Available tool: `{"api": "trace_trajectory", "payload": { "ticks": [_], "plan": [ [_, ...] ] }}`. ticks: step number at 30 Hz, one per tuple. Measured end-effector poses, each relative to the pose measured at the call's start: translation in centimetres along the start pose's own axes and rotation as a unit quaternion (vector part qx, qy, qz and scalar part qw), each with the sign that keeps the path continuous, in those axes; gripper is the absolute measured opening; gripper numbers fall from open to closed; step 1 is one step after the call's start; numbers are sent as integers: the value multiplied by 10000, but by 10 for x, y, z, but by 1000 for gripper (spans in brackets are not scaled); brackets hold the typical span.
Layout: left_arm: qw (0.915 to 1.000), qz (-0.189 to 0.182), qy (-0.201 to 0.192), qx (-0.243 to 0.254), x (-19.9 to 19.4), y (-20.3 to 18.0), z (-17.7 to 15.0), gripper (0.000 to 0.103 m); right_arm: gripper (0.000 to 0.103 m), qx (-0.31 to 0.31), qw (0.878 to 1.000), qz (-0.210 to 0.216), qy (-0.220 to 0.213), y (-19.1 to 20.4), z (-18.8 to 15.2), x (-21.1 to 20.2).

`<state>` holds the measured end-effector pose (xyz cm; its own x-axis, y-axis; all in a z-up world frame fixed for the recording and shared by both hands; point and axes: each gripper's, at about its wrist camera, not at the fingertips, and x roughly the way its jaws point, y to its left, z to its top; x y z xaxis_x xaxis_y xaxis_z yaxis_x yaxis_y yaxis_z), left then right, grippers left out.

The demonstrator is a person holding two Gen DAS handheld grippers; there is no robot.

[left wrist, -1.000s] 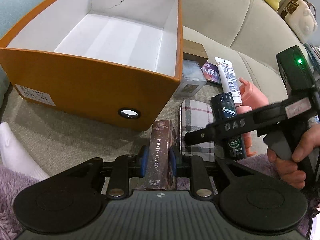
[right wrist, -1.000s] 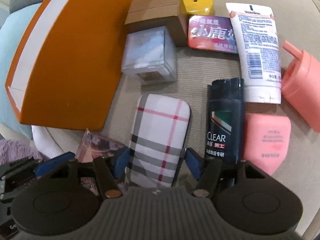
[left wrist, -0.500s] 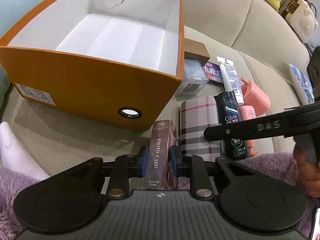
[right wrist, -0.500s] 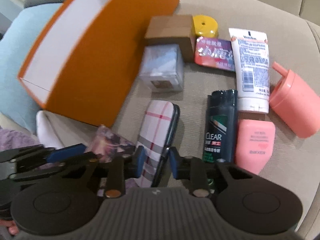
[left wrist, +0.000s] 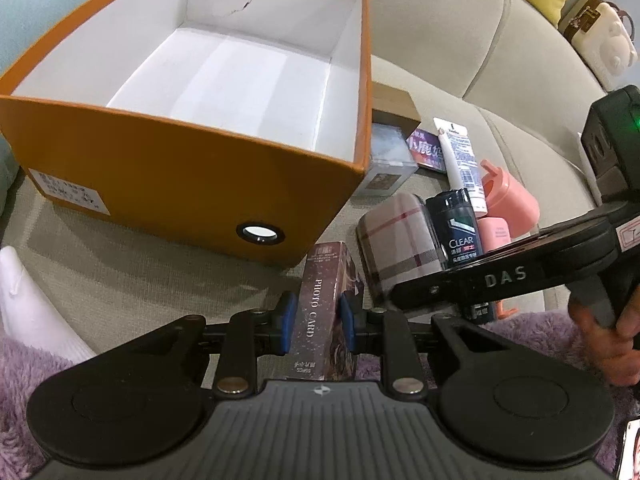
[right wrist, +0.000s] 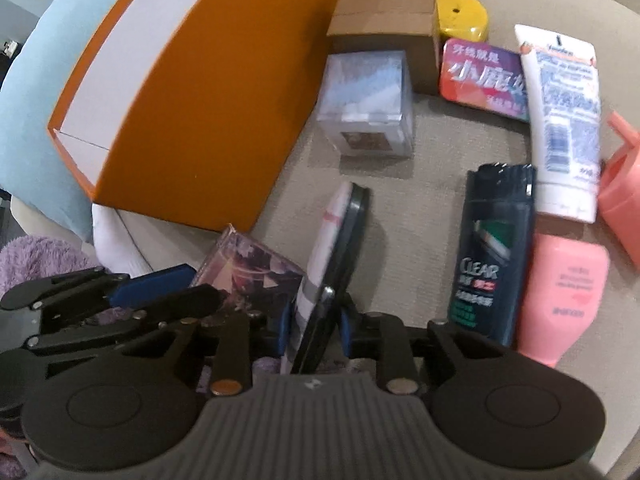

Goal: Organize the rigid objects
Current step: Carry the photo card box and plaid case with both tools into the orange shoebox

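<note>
Two tools were each clamped on something. The left tool (left wrist: 316,322) gripped a dark photo card box (left wrist: 326,312) narrow edge up, in front of the open orange box (left wrist: 192,172) on the sofa cushion (left wrist: 120,280). The right tool (right wrist: 314,330) pinched a plaid case (right wrist: 332,264) turned on edge, its dark rim facing the CLEAR bottle (right wrist: 490,256).

Only the left wrist view looked into the orange box, showing its white interior and the round hole in its front wall. It also caught the right hand (left wrist: 612,340) on the tool's handle. Only the right wrist view showed the yellow disc (right wrist: 460,18) behind the brown carton (right wrist: 384,22), and the whole row beyond: clear cube (right wrist: 368,104), red tin (right wrist: 482,76), white tube (right wrist: 564,120), pink bottle (right wrist: 564,296).
</note>
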<state>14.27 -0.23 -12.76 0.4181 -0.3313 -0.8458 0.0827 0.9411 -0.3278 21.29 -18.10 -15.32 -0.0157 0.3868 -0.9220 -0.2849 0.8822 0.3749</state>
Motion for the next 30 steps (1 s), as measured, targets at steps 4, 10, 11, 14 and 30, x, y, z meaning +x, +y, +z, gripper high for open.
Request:
{"api": "trace_trajectory", "payload": {
  "ticks": [4, 10, 11, 14, 30],
  "plan": [
    [9998, -118, -148, -38, -12, -2, -2, 25, 20, 107, 9999, -101, 5, -13, -8, -10],
    [9982, -404, -434, -86, -44, -9, 1, 25, 20, 198, 9994, -213, -171, -12, -16, -33],
    [9977, -466, -476, -101, -49, -11, 1, 25, 20, 170, 9993, -238, -211, -13, -17, -42],
    [9960, -635, -599, -201, -64, -14, 4, 25, 20, 65, 9989, -285, -375, -3, -21, -59],
    [9891, -636, -1331, -29, -116, -10, 59, 25, 20, -67, 9924, -129, -1218, 45, 9, -130]
  ]
}}
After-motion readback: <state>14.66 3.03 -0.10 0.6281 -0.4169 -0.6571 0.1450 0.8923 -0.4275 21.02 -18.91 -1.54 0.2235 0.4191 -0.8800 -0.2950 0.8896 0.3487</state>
